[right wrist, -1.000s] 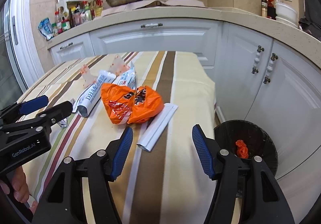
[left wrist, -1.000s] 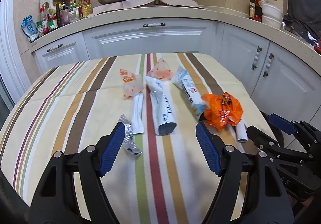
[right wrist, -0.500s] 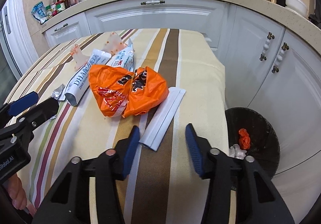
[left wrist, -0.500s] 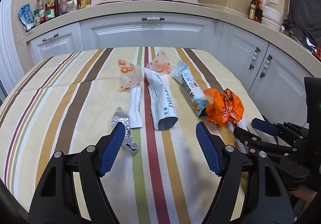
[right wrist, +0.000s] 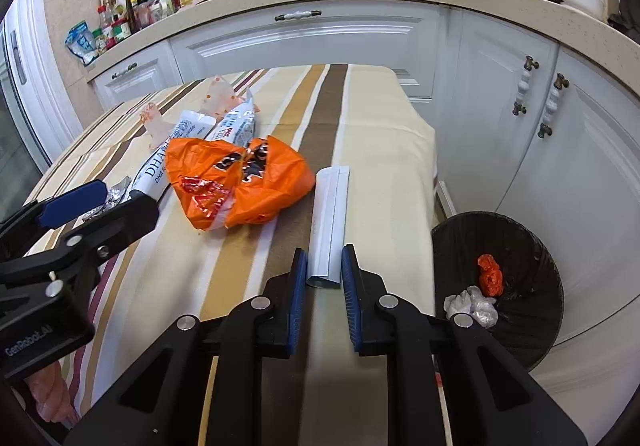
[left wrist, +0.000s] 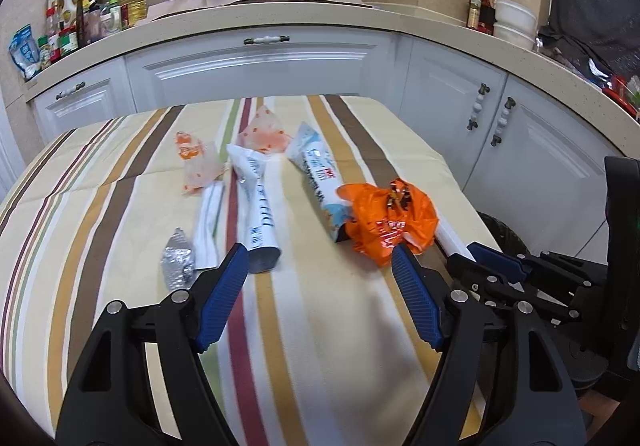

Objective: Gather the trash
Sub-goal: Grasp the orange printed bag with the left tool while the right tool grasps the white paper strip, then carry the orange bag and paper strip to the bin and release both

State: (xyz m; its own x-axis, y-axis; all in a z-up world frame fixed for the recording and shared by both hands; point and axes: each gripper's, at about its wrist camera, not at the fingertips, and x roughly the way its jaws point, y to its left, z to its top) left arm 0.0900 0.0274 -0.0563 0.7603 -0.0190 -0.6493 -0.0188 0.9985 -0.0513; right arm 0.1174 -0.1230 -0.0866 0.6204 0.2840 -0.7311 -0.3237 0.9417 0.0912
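Observation:
On the striped table (left wrist: 132, 206) lie several pieces of trash: a crumpled orange bag (left wrist: 392, 222) (right wrist: 240, 182), a long white pack (left wrist: 258, 206), a blue and white pack (left wrist: 320, 174) and a foil scrap (left wrist: 178, 262). A flat white wrapper (right wrist: 330, 222) lies to the right of the orange bag. My right gripper (right wrist: 323, 266) is closing, its blue pads against both sides of that wrapper's near end. My left gripper (left wrist: 318, 250) hovers open over the cloth, nothing between its fingers, the white pack's end by its left tip.
A black bin (right wrist: 520, 238) stands on the floor off the table's right edge, with red and white scraps inside. Two small orange-dotted wrappers (left wrist: 198, 166) and a thin white strip (left wrist: 208, 222) lie farther back. White cabinets and a cluttered counter ring the table.
My right gripper's jaws have narrowed from wide apart to the width of the white wrapper's end and moved up to it. My left gripper drifted slightly forward, still open.

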